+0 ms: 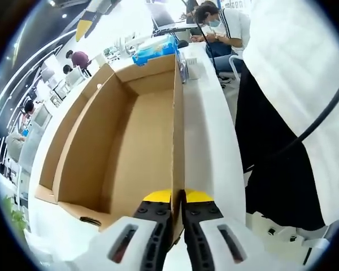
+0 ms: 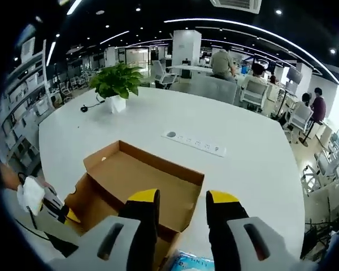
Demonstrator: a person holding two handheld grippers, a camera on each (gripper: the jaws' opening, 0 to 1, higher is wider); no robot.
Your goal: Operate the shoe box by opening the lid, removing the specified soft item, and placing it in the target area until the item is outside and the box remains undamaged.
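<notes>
Left gripper (image 1: 178, 206) pinches shoe box (image 1: 124, 141) wall.

Plain brown cardboard box (image 1: 130, 135) on a white table (image 2: 243, 169); both grippers, left (image 1: 178, 212) and right (image 2: 181, 212), are black and pale grey with yellow tips; green plant (image 2: 117, 81) in a white pot; light blue packet (image 1: 153, 51); white power strip (image 2: 195, 143)

Left hand-held gripper (image 1: 178, 199) is pinched tight on the near wall of the open cardboard shoe box (image 1: 130, 135) sitting on the white worktop (image 1: 206, 135), person standing alongside.
</notes>
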